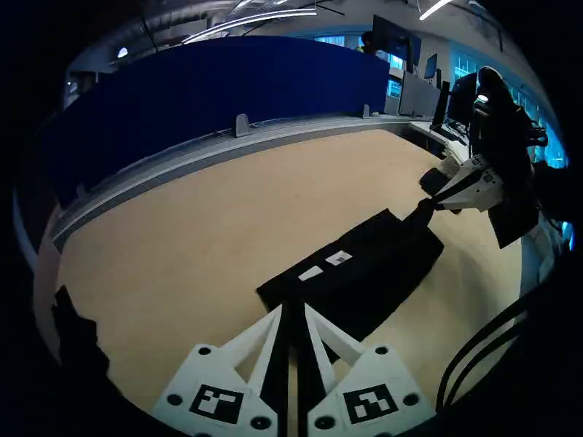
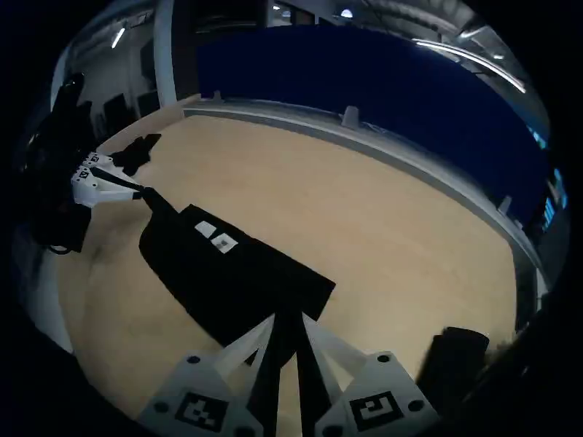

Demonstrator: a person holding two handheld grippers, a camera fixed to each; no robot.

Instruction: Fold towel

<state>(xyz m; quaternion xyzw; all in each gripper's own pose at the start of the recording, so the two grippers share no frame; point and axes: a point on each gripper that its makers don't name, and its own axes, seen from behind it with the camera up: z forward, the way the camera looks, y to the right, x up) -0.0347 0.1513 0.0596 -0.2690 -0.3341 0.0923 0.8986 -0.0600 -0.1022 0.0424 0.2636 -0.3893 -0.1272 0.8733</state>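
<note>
Spanning both views: tan table (image 1: 204, 218), backed by a long blue partition (image 1: 218, 87). Black towel (image 1: 364, 269) lies stretched out as a long strip on the tabletop, running between the two tools. Left gripper (image 1: 294, 309): fingers pinched together on one end of the towel. Right gripper (image 2: 288, 320): clamped the same way on the opposite end. Small white tags (image 1: 339, 257) sit on the towel's upper face.
</note>
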